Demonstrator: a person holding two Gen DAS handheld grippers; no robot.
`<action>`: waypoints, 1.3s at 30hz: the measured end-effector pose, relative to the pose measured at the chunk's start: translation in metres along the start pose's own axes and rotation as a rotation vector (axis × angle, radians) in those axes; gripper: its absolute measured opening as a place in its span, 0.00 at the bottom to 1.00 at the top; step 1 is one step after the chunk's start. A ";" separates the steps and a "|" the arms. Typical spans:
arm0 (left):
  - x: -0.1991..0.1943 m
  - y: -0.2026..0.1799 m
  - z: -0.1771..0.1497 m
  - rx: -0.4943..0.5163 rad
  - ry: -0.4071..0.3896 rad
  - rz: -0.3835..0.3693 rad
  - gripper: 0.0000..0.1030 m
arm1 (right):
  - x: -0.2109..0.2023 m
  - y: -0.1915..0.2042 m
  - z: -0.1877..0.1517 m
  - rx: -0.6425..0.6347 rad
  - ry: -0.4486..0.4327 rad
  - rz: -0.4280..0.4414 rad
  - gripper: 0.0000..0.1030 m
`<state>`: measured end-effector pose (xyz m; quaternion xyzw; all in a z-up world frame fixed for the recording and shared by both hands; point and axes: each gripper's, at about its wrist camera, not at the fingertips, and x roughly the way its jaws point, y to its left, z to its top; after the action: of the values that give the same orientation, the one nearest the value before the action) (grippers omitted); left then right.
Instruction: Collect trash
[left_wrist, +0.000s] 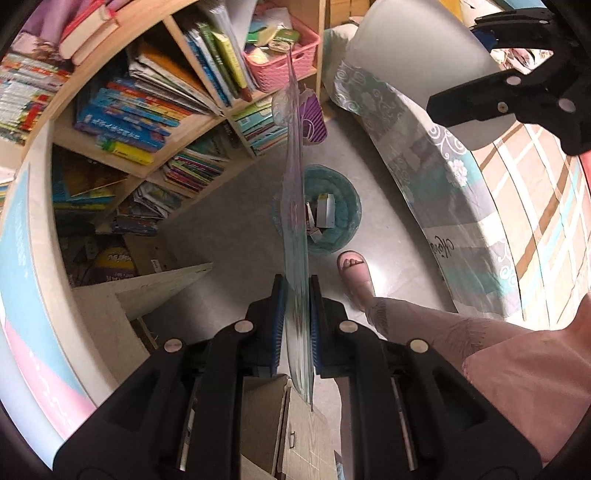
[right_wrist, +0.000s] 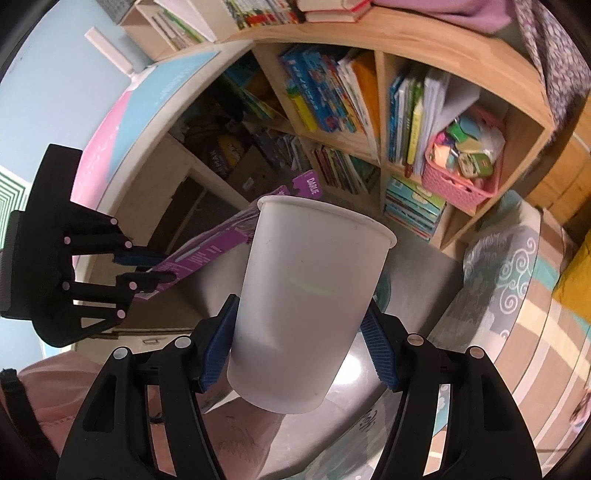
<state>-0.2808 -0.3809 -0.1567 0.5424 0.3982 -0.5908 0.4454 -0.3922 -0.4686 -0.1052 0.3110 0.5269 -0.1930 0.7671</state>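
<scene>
My left gripper (left_wrist: 297, 286) points down and is shut on a flat purple-and-clear blister pack (left_wrist: 295, 206), seen edge-on. Below it on the grey floor stands a teal trash bin (left_wrist: 347, 206) with cartons inside. In the right wrist view the same left gripper (right_wrist: 147, 266) grips the purple pack (right_wrist: 218, 240) by its lower end. My right gripper (right_wrist: 300, 308) is shut on a white paper cup (right_wrist: 310, 295), its blue pads (right_wrist: 378, 350) pressing both sides. The cup (left_wrist: 417, 55) and one right gripper finger (left_wrist: 498, 99) show at the top right of the left wrist view.
A wooden bookshelf (left_wrist: 207, 122) full of books, with a pink basket (left_wrist: 291, 70), stands beyond the bin. A bed with a patterned sheet (left_wrist: 461, 192) runs along the right. A person's sandalled foot (left_wrist: 354, 273) stands next to the bin. A cardboard box (left_wrist: 295, 424) lies under my left gripper.
</scene>
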 end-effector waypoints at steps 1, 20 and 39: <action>0.003 -0.001 0.003 0.001 0.006 -0.003 0.11 | 0.001 -0.003 -0.001 0.006 0.000 0.003 0.63; 0.010 0.011 0.041 -0.019 -0.017 0.010 0.70 | -0.007 -0.060 -0.004 0.117 -0.019 0.001 0.84; -0.035 0.047 -0.021 -0.170 -0.081 0.108 0.70 | -0.006 -0.002 0.027 -0.048 -0.023 0.041 0.84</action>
<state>-0.2289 -0.3706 -0.1235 0.4987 0.3988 -0.5515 0.5367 -0.3772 -0.4881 -0.0931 0.3011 0.5162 -0.1680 0.7840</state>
